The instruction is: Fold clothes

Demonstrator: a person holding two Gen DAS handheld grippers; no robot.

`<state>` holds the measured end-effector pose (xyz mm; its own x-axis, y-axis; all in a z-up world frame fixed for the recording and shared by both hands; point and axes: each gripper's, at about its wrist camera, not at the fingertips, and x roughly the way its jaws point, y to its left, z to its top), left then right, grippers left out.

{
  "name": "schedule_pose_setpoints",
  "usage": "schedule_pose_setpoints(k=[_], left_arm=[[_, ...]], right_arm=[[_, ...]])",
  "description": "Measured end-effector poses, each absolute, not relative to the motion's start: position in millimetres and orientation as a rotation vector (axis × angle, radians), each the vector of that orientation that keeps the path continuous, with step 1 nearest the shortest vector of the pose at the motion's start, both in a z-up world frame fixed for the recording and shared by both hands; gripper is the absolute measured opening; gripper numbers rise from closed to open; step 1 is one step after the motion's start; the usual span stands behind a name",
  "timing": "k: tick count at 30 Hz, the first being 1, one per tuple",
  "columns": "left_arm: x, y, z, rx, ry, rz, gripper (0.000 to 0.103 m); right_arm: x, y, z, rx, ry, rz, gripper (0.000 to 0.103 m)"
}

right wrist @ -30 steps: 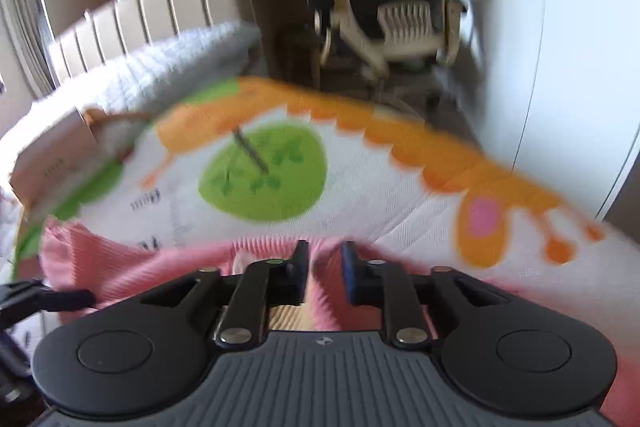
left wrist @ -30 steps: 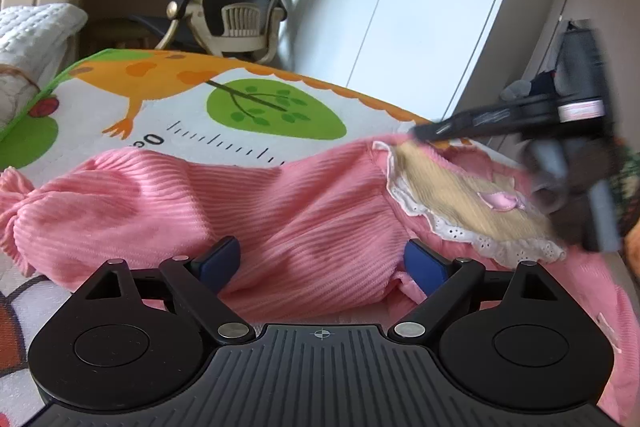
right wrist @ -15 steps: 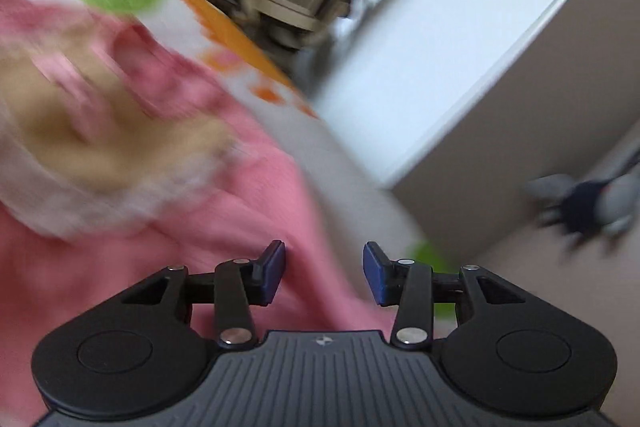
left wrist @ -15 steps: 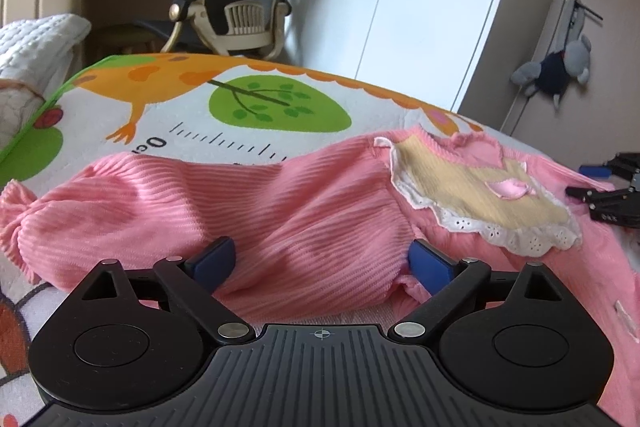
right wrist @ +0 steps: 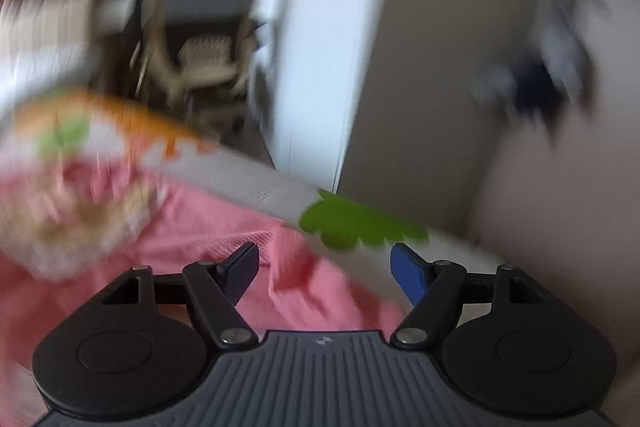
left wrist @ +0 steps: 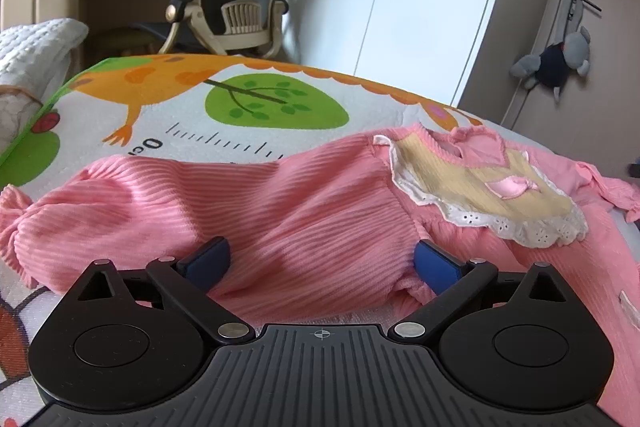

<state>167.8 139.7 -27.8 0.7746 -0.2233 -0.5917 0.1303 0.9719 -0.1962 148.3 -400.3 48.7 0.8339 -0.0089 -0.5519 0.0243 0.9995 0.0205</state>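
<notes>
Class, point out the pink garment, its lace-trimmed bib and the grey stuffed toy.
pink garment [left wrist: 304, 203], left wrist view, ribbed sleeve.
lace-trimmed bib [left wrist: 472, 183], left wrist view, yellow panel.
grey stuffed toy [left wrist: 556, 65], left wrist view, dark body.

Pink ribbed garment [left wrist: 304, 203] w/ yellow lace-trimmed bib, spread flat, unfolded.

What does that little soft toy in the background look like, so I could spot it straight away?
Start at the bed with the cartoon play mat and the pink garment, then look past its right end to the taupe door. The soft toy hangs there: a grey animal in a dark navy top, the only plush thing in view.
</notes>
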Motion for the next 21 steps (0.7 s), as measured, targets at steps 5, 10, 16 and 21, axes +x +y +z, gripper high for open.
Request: schedule_pose_setpoints(k=[5,10,16,21], left_arm=[[167.6,139.7,-27.5,-0.147,0.659,-0.192,0.102],[167.6,138.0,-27.2,-0.137,0.662,-0.186,0.102],[168.5,134.8,-27.6,-0.119,0.667,-0.181,0.103],[167.1,138.8,-28.0,-0.145,0.658,-0.188,0.103]], right_arm=[[134.6,-399.6,18.8,-0.077,0.587,-0.059,0.073],[152.9,-381.9,-4.4,-0.232,0.639,-0.041,0.012],[167.6,-351.3,82.7,0.101,0.504,0.26,0.011],[209.5,-279.0,124.1,0.121,0.466,0.472,0.01]])
